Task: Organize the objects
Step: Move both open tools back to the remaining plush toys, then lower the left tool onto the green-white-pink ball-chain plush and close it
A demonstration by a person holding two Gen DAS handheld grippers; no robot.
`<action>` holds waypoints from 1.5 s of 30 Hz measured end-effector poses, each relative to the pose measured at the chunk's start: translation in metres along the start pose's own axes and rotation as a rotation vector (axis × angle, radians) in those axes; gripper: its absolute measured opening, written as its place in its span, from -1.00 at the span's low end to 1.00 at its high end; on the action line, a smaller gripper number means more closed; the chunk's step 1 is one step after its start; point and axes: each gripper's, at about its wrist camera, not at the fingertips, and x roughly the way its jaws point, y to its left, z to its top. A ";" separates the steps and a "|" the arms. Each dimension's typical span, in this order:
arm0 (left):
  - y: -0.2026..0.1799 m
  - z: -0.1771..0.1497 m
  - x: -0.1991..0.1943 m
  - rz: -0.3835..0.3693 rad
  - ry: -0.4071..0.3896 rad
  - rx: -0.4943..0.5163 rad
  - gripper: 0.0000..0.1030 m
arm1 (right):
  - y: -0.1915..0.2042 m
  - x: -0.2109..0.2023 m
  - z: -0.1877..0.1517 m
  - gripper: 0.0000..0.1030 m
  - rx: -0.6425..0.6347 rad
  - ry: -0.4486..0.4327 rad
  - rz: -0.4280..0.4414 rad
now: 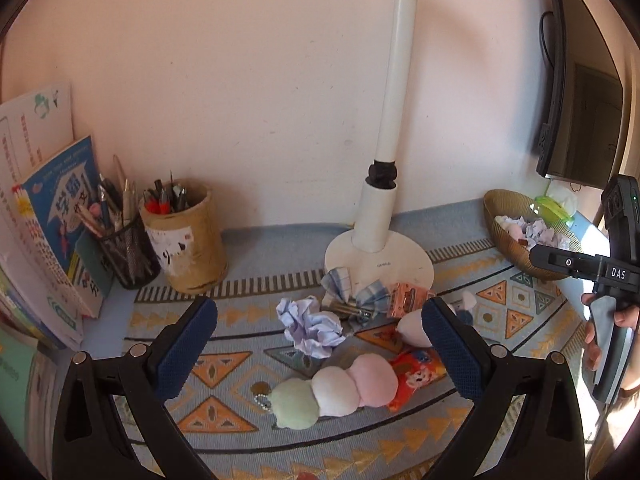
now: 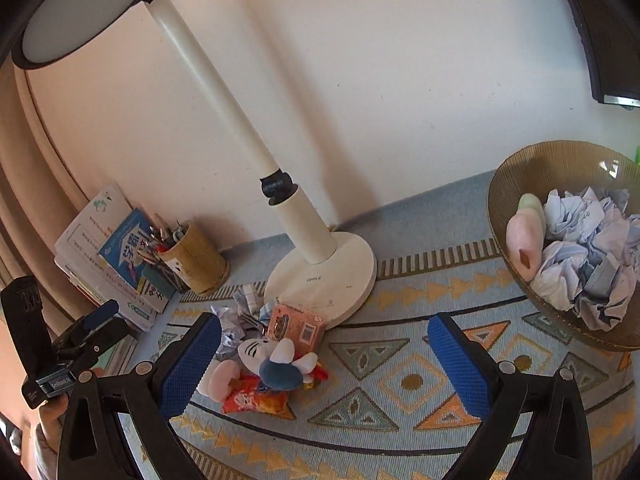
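Observation:
My left gripper (image 1: 320, 344) hangs open above a crumpled paper ball (image 1: 310, 330) and a pastel plush of green, white and pink lumps (image 1: 336, 390). A red snack packet (image 1: 418, 376) lies to the plush's right. Behind lie a plaid bow clip (image 1: 352, 294) and a small orange box (image 1: 406, 298). My right gripper (image 2: 324, 360) is open with nothing between its fingers, over the patterned mat (image 2: 400, 384). At its left finger lie a white and blue plush (image 2: 276, 362), the snack packet (image 2: 256, 398) and the orange box (image 2: 294, 326). A brown bowl (image 2: 516, 168) at right holds crumpled papers (image 2: 592, 248) and a pink plush (image 2: 524, 240).
A white desk lamp (image 1: 380, 256) stands at the back centre. Two pen holders (image 1: 188, 240) and leaning books (image 1: 52, 216) fill the back left corner. A dark monitor (image 1: 580, 112) hangs at the upper right. A person's hand (image 1: 628, 316) holds the other gripper's handle.

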 end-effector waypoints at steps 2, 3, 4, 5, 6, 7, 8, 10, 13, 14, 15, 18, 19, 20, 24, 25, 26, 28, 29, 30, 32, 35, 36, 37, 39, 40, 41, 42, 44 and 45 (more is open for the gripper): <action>0.004 -0.018 0.012 0.010 0.041 0.005 0.99 | 0.000 0.015 -0.010 1.00 0.006 0.030 0.004; 0.005 -0.025 0.017 0.008 0.058 0.008 0.99 | -0.001 0.022 -0.014 1.00 0.012 0.044 0.010; 0.004 -0.032 0.022 0.002 0.074 0.010 0.99 | -0.001 0.029 -0.019 1.00 0.018 0.056 0.019; 0.006 -0.039 0.026 -0.005 0.087 0.010 0.99 | -0.002 0.036 -0.023 1.00 0.024 0.066 0.027; 0.007 -0.045 0.031 -0.011 0.103 0.008 0.99 | -0.002 0.042 -0.026 1.00 0.026 0.076 0.032; 0.008 -0.049 0.036 -0.015 0.118 0.004 0.99 | -0.002 0.048 -0.029 1.00 0.027 0.088 0.036; 0.011 -0.054 0.041 -0.021 0.129 -0.002 0.99 | 0.000 0.053 -0.031 1.00 0.024 0.096 0.042; 0.016 -0.062 0.050 -0.031 0.148 -0.020 0.99 | 0.001 0.060 -0.034 1.00 0.015 0.102 0.051; 0.022 -0.071 0.059 -0.051 0.173 -0.046 0.99 | 0.003 0.071 -0.039 1.00 0.015 0.107 0.078; 0.023 -0.073 0.062 -0.055 0.177 -0.050 0.99 | 0.004 0.074 -0.039 1.00 0.019 0.108 0.090; 0.023 -0.075 0.064 -0.054 0.180 -0.053 0.99 | 0.004 0.077 -0.040 1.00 0.022 0.108 0.101; 0.027 -0.077 0.071 -0.094 0.222 -0.085 0.99 | 0.003 0.084 -0.043 1.00 0.034 0.096 0.125; 0.028 -0.077 0.073 -0.105 0.229 -0.096 0.99 | 0.003 0.086 -0.044 1.00 0.039 0.094 0.135; 0.031 -0.078 0.074 -0.119 0.237 -0.109 0.99 | 0.002 0.088 -0.045 1.00 0.043 0.093 0.144; 0.031 -0.078 0.073 -0.128 0.239 -0.120 0.99 | -0.003 0.091 -0.048 1.00 0.070 0.085 0.179; 0.028 -0.077 0.073 -0.117 0.244 -0.110 0.99 | -0.006 0.091 -0.048 1.00 0.084 0.085 0.191; 0.026 -0.077 0.074 -0.106 0.249 -0.098 1.00 | -0.008 0.090 -0.049 1.00 0.090 0.076 0.201; 0.024 -0.077 0.075 -0.098 0.253 -0.088 1.00 | -0.008 0.090 -0.049 1.00 0.091 0.076 0.201; 0.025 -0.077 0.075 -0.102 0.252 -0.093 1.00 | -0.006 0.091 -0.049 1.00 0.087 0.080 0.194; 0.025 -0.076 0.075 -0.107 0.251 -0.099 1.00 | -0.005 0.091 -0.049 1.00 0.083 0.083 0.190; 0.027 -0.076 0.076 -0.105 0.252 -0.095 1.00 | -0.005 0.091 -0.048 1.00 0.086 0.081 0.194; 0.029 -0.076 0.075 -0.101 0.255 -0.090 1.00 | -0.005 0.092 -0.048 1.00 0.085 0.082 0.192; 0.030 -0.076 0.074 -0.102 0.254 -0.092 1.00 | -0.005 0.092 -0.048 1.00 0.086 0.082 0.192; 0.031 -0.076 0.074 -0.102 0.255 -0.091 1.00 | -0.005 0.092 -0.048 1.00 0.086 0.082 0.193; 0.030 -0.074 0.077 -0.102 0.255 -0.090 1.00 | -0.005 0.092 -0.048 1.00 0.085 0.083 0.191; 0.030 -0.074 0.078 -0.102 0.255 -0.090 1.00 | -0.005 0.092 -0.048 1.00 0.085 0.083 0.191; 0.030 -0.074 0.078 -0.102 0.255 -0.090 1.00 | -0.005 0.092 -0.048 1.00 0.085 0.082 0.192; 0.030 -0.074 0.078 -0.102 0.255 -0.090 1.00 | -0.005 0.092 -0.048 1.00 0.085 0.083 0.191; 0.030 -0.074 0.077 -0.102 0.255 -0.090 1.00 | -0.005 0.092 -0.048 1.00 0.085 0.082 0.192; 0.030 -0.074 0.078 -0.102 0.255 -0.090 1.00 | -0.005 0.092 -0.048 1.00 0.085 0.083 0.191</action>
